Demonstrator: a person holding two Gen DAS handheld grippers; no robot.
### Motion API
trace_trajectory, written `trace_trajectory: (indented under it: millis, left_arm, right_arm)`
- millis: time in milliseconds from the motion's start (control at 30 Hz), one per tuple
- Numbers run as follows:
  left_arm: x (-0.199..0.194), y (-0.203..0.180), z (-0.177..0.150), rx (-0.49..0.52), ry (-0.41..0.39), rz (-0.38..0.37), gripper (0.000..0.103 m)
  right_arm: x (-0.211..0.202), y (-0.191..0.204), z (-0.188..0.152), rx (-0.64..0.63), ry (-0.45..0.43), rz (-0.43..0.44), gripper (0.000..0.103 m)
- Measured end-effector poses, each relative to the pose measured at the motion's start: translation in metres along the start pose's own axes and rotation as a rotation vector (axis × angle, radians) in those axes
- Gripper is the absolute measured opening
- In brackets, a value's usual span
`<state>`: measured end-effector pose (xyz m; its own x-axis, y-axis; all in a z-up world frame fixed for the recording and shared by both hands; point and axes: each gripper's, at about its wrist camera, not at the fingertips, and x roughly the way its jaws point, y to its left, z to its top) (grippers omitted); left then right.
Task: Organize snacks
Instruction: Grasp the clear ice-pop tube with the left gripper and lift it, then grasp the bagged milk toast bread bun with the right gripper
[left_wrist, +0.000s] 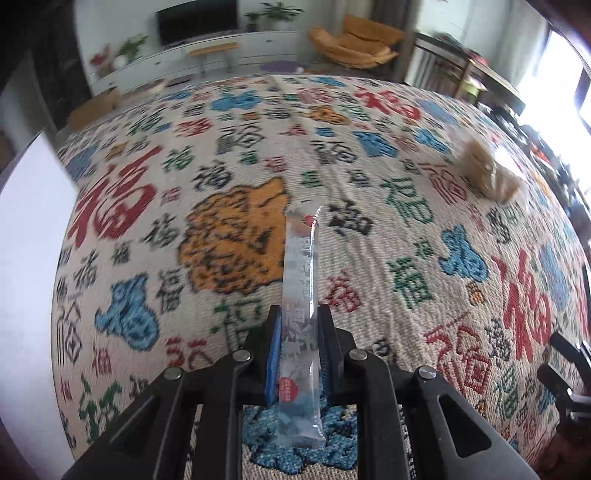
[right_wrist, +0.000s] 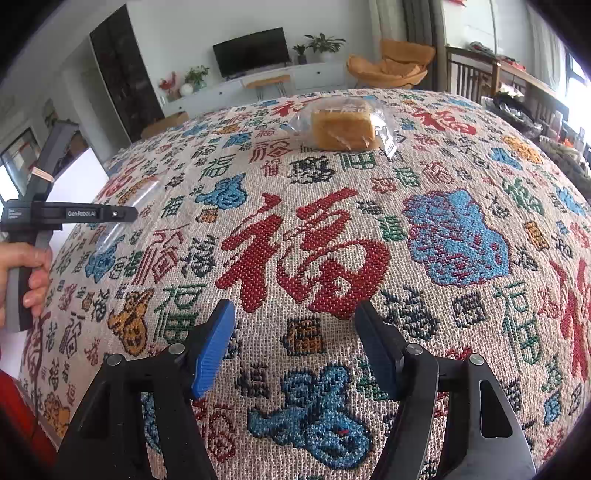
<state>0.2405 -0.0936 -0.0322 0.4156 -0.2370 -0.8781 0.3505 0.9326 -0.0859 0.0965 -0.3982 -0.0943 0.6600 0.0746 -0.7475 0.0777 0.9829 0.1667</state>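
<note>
The left gripper (left_wrist: 299, 343) was clamped on a long clear snack stick (left_wrist: 300, 295), which extended toward 12 o'clock over the patterned cloth (left_wrist: 369, 229). The right gripper (right_wrist: 295, 347) stood wide open, holding nothing. A wrapped cake (right_wrist: 345, 127) lay on the cloth at 12 o'clock from it, well apart.

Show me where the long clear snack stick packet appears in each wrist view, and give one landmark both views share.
Left wrist view: the snack stick packet runs up the lower centre, clamped between the left gripper pads.
Right wrist view: the packet shows at the left edge, partly hidden behind the left gripper body, lying over the patterned cloth.
Shared landmark: the wrapped cake, far right in the left view, top centre in the right.
</note>
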Motion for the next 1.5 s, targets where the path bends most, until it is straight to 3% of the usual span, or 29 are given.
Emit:
trace_trajectory:
  millis: [100,233,400,500,533,567,667,800,900,967,1133,1233,1333,1367,1400,1500]
  left_arm:
    - [-0.002,0.01,-0.005,-0.068,-0.011,-0.022,0.019]
    - [-0.001,0.013,-0.004,-0.075,-0.014,-0.084,0.039]
    - [0.005,-0.008,-0.004,0.054,-0.05,0.005,0.049]
    - [0.007,-0.016,-0.01,0.092,-0.087,0.021,0.061]
    - [0.007,-0.017,-0.012,0.099,-0.105,0.026,0.07]
    - [0.008,-0.017,-0.017,0.093,-0.129,0.047,0.087]
    - [0.011,-0.011,-0.018,0.041,-0.128,0.07,0.099]
    - [0.013,-0.008,-0.016,0.032,-0.118,0.07,0.103]
    - [0.015,-0.007,-0.014,0.033,-0.119,0.074,0.103]
    - [0.015,-0.007,-0.014,0.033,-0.119,0.073,0.103]
    - [0.015,-0.007,-0.015,0.033,-0.119,0.073,0.103]
    - [0.015,-0.007,-0.014,0.033,-0.119,0.073,0.103]
    - [0.015,-0.007,-0.015,0.033,-0.119,0.073,0.103]
    - [0.015,-0.007,-0.015,0.033,-0.119,0.073,0.103]
    - [0.015,-0.007,-0.014,0.033,-0.119,0.073,0.103]
    - [0.015,-0.007,-0.015,0.033,-0.119,0.073,0.103]
  right_arm:
    - [0.0,0.0,0.0,0.005,-0.002,0.004,0.071]
    - [0.001,0.001,0.0,0.0,-0.002,-0.004,0.072]
    - [0.001,0.002,-0.001,-0.004,-0.003,-0.001,0.073]
    - [0.0,0.0,-0.002,0.006,-0.006,0.008,0.073]
    - [0.0,0.0,-0.002,0.006,-0.006,0.01,0.074]
    - [0.0,0.0,-0.002,0.006,-0.006,0.012,0.074]
    - [0.002,0.002,-0.001,-0.009,0.002,0.018,0.08]
    - [0.006,0.009,0.0,-0.05,0.024,0.0,0.084]
    - [0.004,0.004,0.009,-0.004,0.027,-0.009,0.083]
    - [-0.001,-0.002,0.029,0.032,-0.026,-0.044,0.083]
    - [0.012,-0.017,0.132,0.007,-0.12,-0.157,0.083]
    - [0.054,-0.025,0.186,-0.015,-0.034,-0.237,0.083]
    - [0.106,-0.036,0.206,0.028,0.109,-0.242,0.083]
    - [0.125,-0.038,0.206,0.039,0.167,-0.249,0.088]
    - [0.141,-0.042,0.205,0.047,0.186,-0.278,0.097]
    - [0.147,-0.056,0.204,0.118,0.146,-0.265,0.097]
